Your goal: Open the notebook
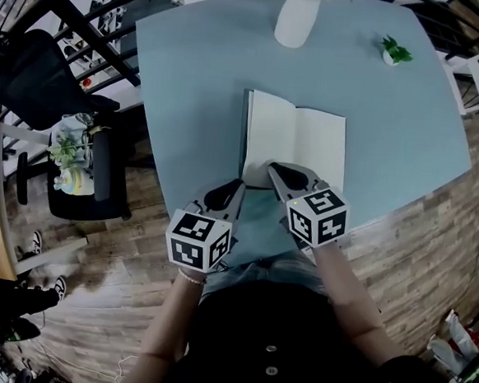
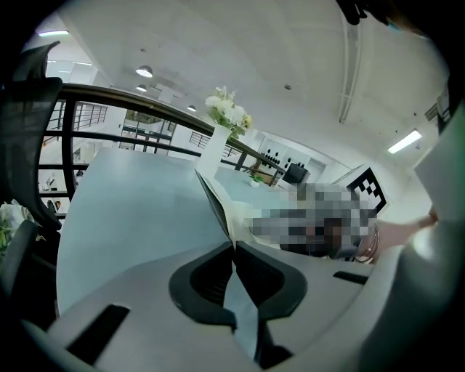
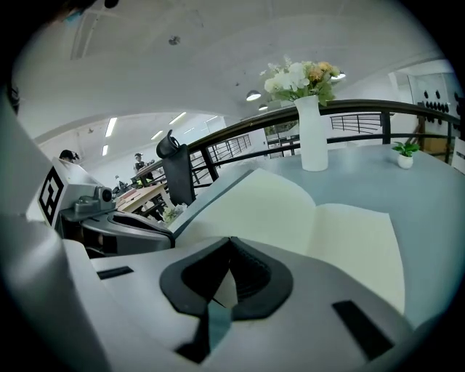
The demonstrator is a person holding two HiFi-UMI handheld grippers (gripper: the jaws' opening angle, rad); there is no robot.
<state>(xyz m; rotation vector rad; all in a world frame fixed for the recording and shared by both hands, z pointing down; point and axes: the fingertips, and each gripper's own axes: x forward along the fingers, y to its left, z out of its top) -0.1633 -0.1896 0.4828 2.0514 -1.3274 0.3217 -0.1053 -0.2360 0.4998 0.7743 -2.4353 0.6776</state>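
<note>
The notebook (image 1: 295, 141) lies open on the blue table (image 1: 191, 75), cream blank pages up and a dark cover edge along its left side. My left gripper (image 1: 238, 183) is shut with nothing between its jaws, its tips right at the notebook's near left corner. In the left gripper view the gripper (image 2: 233, 245) points at the notebook's dark cover edge (image 2: 213, 197). My right gripper (image 1: 272, 167) is shut too, with its tips over the near edge of the left page. From the right gripper view, the gripper (image 3: 231, 240) has the pages of the notebook (image 3: 305, 214) spread out just beyond it.
A white vase (image 1: 296, 19) with flowers stands at the table's far edge and a small potted plant (image 1: 394, 51) at the far right. A black chair (image 1: 101, 171) and a dark railing (image 1: 87, 26) are on the left. The table's near edge runs just under my grippers.
</note>
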